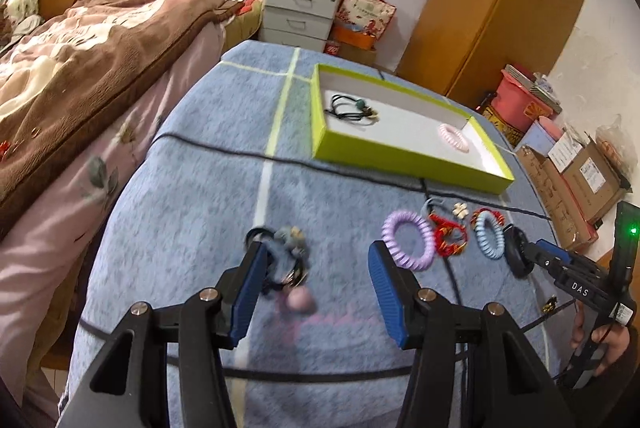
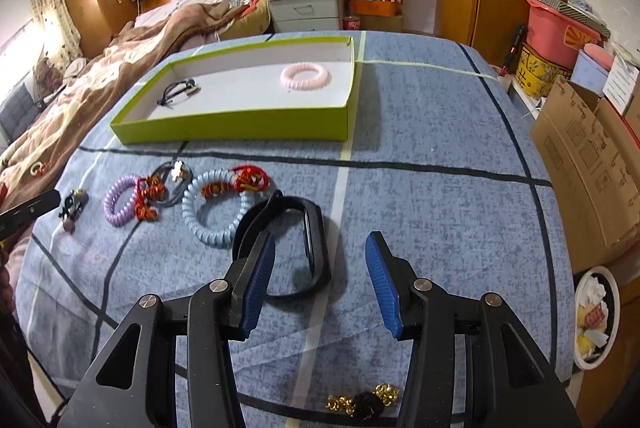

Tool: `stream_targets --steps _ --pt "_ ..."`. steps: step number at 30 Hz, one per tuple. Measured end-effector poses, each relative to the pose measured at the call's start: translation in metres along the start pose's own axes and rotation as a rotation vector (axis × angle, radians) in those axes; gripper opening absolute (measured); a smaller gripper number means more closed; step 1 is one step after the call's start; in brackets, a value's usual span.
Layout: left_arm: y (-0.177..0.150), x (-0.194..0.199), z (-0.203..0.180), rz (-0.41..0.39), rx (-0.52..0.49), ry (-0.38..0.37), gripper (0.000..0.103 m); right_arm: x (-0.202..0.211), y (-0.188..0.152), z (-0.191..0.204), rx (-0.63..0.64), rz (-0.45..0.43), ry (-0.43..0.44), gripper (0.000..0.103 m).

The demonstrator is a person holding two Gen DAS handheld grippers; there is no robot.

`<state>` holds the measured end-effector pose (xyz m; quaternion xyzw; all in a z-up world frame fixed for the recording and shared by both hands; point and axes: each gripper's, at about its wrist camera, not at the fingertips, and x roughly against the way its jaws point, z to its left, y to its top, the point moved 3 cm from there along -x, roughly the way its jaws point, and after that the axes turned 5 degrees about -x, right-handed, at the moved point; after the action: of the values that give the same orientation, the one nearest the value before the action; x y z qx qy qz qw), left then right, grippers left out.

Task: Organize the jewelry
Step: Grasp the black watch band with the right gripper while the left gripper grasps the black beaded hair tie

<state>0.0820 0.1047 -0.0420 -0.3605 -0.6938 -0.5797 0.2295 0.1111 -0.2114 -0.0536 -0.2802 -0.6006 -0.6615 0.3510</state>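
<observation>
Left gripper first, jaws spread wide, hovering low over a blurred tangle of dark hair ties with a pinkish bead, nothing pinched yet; looks like a pick-up just being lined up; calls for dropping a little lower and centring the tangle between the pads before closing. Further right on the blue-covered counter, a row still waiting: purple coil ring, red knotted pieces, pale blue coil ring, black band. Right gripper likewise gaping and empty, poised over that black band, left pad just above its loop; needs a short descent, strap between the pads, then a squeeze. Beyond, green tray already holding a black tie and a pink coil ring; sorting partway done, several pieces left.
</observation>
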Motion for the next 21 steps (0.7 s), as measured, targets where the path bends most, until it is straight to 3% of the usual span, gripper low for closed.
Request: stream_targets --steps 12,15,17,21 --pt "-0.013 0.0 0.009 0.018 0.018 0.011 0.057 -0.009 -0.005 0.002 0.016 0.024 -0.05 0.048" --pt "-0.015 -0.002 0.012 0.026 0.026 0.015 0.058 -0.01 -0.005 0.001 0.017 0.027 -0.064 0.03" --pt "-0.016 -0.003 0.012 0.033 0.014 0.026 0.058 -0.009 -0.006 0.0 0.013 0.024 -0.061 0.029" --pt "-0.018 -0.007 0.011 0.045 0.01 0.025 0.058 -0.008 -0.006 0.0 0.01 0.021 -0.051 0.015"
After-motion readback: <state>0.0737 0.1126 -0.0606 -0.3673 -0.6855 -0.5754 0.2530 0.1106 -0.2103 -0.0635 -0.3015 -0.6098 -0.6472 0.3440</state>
